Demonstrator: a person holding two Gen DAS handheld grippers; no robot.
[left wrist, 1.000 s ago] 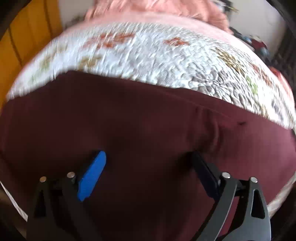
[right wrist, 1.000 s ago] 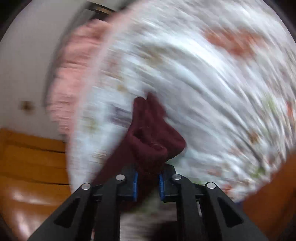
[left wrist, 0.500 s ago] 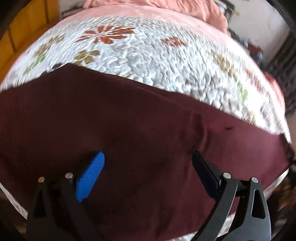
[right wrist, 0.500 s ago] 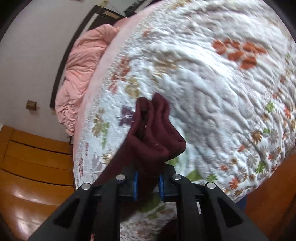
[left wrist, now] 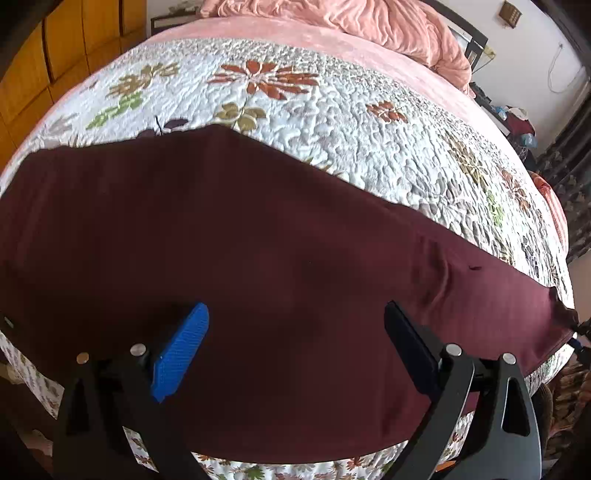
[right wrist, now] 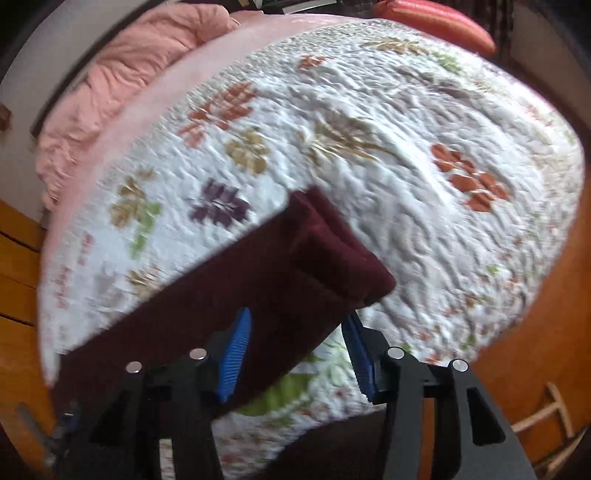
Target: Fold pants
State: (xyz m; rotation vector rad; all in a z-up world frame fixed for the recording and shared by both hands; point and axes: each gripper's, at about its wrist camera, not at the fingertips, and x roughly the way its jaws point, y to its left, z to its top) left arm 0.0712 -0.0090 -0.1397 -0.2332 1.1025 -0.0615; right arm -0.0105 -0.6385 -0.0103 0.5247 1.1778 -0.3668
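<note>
Now: maroon pants (left wrist: 258, 258) spread flat across the near edge of the bed's floral quilt (left wrist: 332, 122).
Left gripper (left wrist: 295, 328) hovers over the pants, jaws wide apart, nothing between its 2 pads. Right gripper (right wrist: 295, 332) jaws are opening; the layered pant end (right wrist: 332, 258) sits between and beyond them, pads no longer pressing it. Pink blanket (left wrist: 369, 22) bunched at the far end of the bed.

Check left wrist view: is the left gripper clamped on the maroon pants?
No. The left gripper is wide open above the flat maroon pants.
</note>
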